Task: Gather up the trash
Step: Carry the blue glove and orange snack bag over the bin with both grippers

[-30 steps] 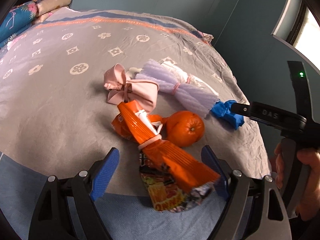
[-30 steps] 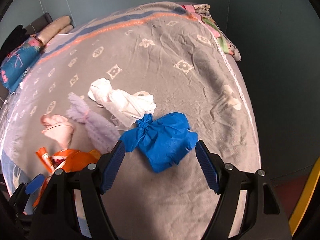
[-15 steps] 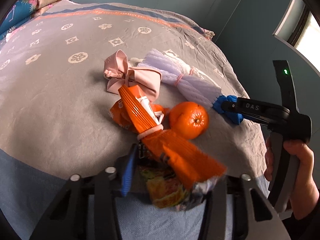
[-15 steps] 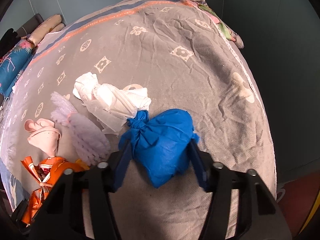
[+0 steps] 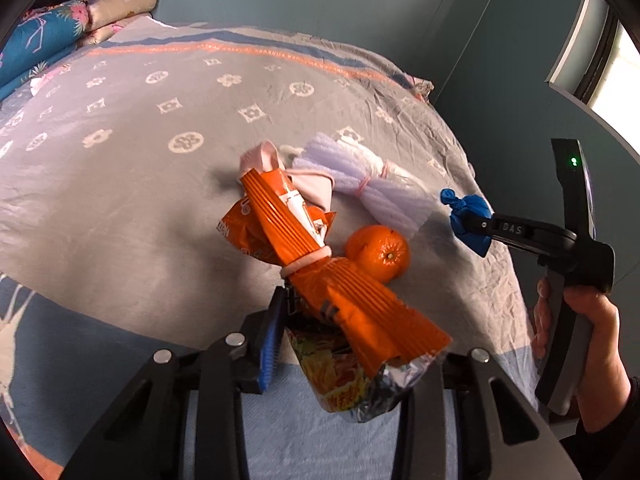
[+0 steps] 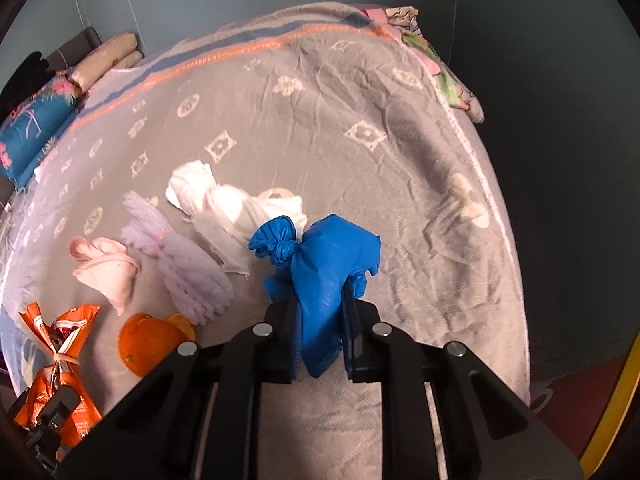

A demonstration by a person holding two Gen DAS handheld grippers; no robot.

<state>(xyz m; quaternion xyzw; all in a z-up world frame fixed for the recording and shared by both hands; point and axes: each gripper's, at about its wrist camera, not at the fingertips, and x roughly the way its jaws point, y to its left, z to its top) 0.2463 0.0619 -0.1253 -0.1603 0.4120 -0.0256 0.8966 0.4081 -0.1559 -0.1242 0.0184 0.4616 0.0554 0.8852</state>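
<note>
My left gripper [image 5: 352, 344] is shut on an orange snack wrapper [image 5: 340, 292] tied with a rubber band, lifted off the grey bed cover [image 5: 120, 200]. My right gripper [image 6: 320, 332] is shut on a knotted blue plastic bag [image 6: 324, 268], raised above the cover; it also shows in the left wrist view [image 5: 468, 216]. On the bed lie an orange [image 5: 378, 252], a pink cloth bundle [image 6: 106, 264], a lilac fluffy bundle [image 6: 188, 272] and a white plastic bag [image 6: 224, 204]. The left gripper with its wrapper shows in the right wrist view [image 6: 60, 376].
Pillows [image 5: 48, 40] are stacked at the far left end of the bed. The bed's right edge [image 6: 492, 216] drops to a dark floor. A window [image 5: 600, 56] is on the right wall. Folded cloth [image 6: 436, 60] hangs over the far corner.
Both grippers went from open to shut. The left closed on the orange wrapper and lifted it. The right closed on the blue bag and raised it off the cover.
</note>
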